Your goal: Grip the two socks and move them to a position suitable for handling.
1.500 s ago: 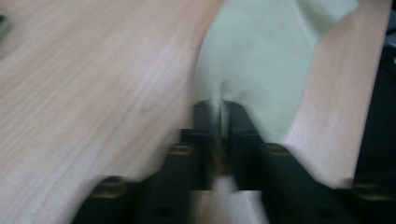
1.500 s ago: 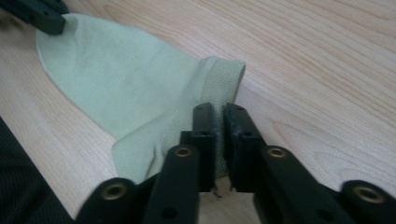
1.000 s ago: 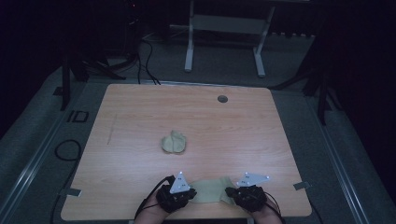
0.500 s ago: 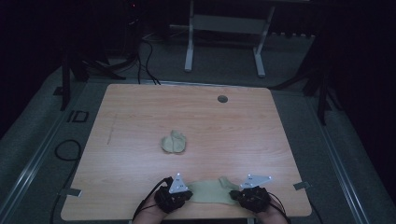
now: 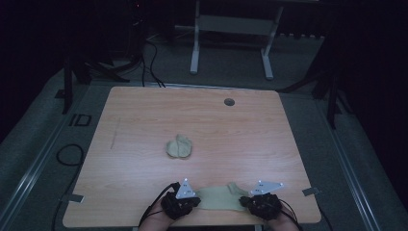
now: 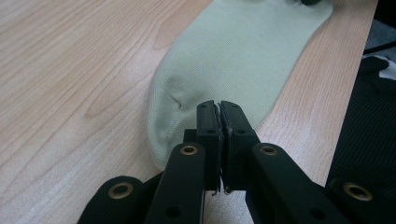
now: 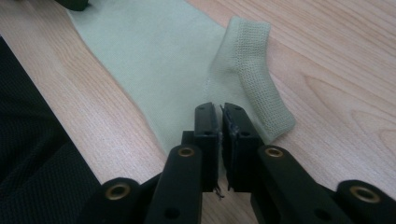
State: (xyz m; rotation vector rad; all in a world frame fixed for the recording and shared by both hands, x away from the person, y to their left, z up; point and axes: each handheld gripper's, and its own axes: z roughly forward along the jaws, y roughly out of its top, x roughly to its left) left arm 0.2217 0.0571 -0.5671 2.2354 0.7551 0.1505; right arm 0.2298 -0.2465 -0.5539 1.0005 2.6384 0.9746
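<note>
Two closed grippers, left gripper [image 6: 219, 108] and right gripper [image 7: 220, 112], pinch your limp, light sock [image 5: 219, 198] at toe and cuff, so lift both ends evenly.

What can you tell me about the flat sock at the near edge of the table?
The flat sock is pale green knit fabric, lying stretched along the table's near edge between both grippers. The left gripper pinches its rounded toe end; the right gripper is shut at the cuff end, where the ribbed cuff is folded over.
</note>
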